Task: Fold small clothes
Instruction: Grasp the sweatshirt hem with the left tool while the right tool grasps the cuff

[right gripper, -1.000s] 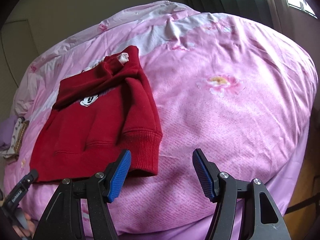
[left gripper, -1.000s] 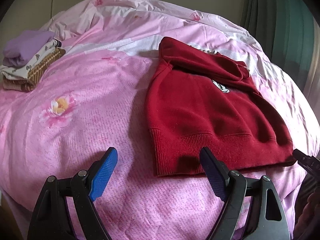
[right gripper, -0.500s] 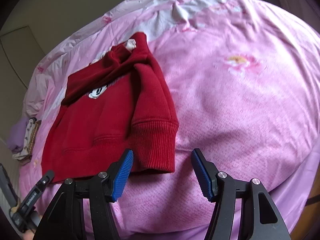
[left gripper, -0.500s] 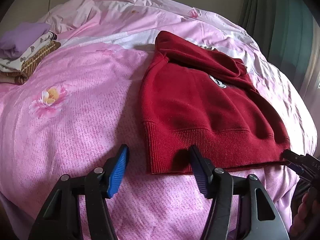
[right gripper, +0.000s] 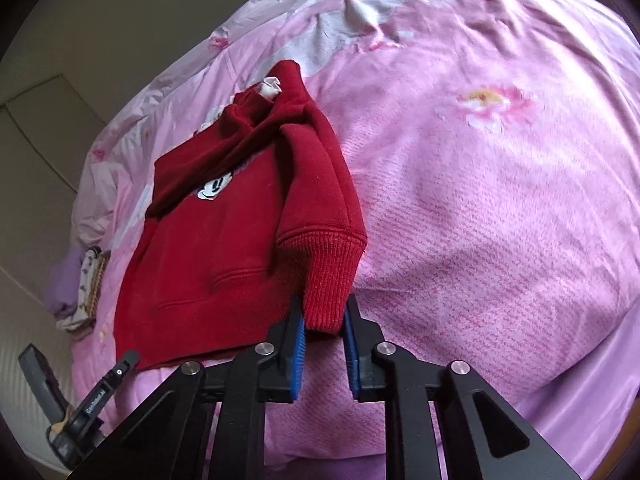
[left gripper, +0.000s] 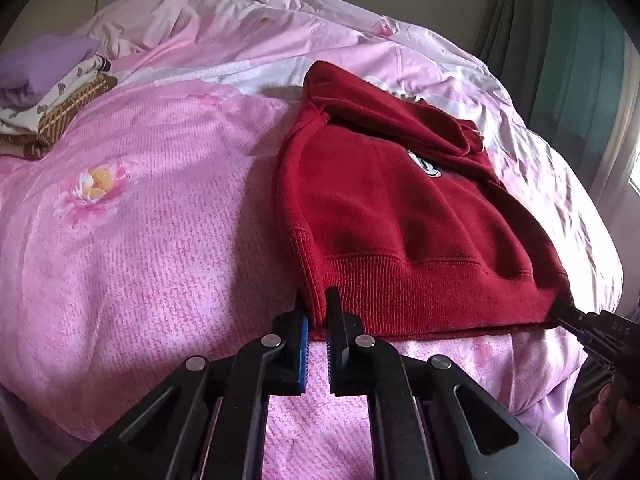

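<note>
The red hoodie [left gripper: 400, 216] lay flat on the pink bedspread [left gripper: 140, 240], hood toward the far side of the bed, ribbed hem nearest the cameras, with a small cartoon-face patch [right gripper: 212, 190] showing on its chest. And there it was: the left gripper [left gripper: 316, 320] had just been closing, and its blue-padded jaws sat clamped on the hem's near left corner, the ribbed cloth pinched up between them. Over on the other side, the right gripper [right gripper: 322, 320] had just been closing too, and its jaws pressed on the ribbed cuff of the sleeve [right gripper: 320, 240] that lay folded down along the hoodie's right edge; whether the hem beneath was caught as well could not be told. In the left wrist view the tip of the right gripper touched the hem's far corner, with part of a hand [left gripper: 600, 420] beside it at the frame's edge. Well apart from the hoodie, at the bed's far left, sat a small pile of folded clothes [left gripper: 48, 92], a lilac piece on top. A dark green curtain [left gripper: 560, 40] hung behind the bed on the right.
</note>
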A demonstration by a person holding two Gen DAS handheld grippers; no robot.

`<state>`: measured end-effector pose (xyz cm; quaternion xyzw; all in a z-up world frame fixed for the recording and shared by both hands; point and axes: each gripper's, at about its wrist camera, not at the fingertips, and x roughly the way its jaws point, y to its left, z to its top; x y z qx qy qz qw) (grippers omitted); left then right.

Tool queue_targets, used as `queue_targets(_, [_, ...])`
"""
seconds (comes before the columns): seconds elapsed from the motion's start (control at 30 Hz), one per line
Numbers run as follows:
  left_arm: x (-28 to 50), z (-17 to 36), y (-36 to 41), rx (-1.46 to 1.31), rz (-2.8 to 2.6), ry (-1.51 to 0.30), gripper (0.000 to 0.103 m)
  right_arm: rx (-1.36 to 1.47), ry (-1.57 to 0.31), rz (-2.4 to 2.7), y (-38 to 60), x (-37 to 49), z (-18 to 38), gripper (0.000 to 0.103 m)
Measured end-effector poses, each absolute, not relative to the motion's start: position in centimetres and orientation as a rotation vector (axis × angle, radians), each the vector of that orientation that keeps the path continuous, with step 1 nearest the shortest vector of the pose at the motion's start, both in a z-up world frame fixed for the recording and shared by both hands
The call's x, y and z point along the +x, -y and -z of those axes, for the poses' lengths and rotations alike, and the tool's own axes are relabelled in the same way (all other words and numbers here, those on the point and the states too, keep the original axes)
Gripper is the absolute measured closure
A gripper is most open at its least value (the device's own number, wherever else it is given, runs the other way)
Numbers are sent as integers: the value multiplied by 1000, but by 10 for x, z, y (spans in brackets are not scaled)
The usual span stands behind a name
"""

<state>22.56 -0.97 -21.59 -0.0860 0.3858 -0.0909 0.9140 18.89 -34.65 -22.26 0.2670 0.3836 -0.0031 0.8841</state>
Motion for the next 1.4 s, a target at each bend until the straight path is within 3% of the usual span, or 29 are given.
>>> queue_targets(0.8, [195,155,-1,-186,172,-681,96,506,-668,-50,336,143,162,91])
queue_targets(1.1, [256,105,2,-217,173,-571,96,519,-536,-79,344,195,114,91])
queue_targets(1.4, [380,66,24,-246,176,-504,96,523,-447,-71,365,304,81,91])
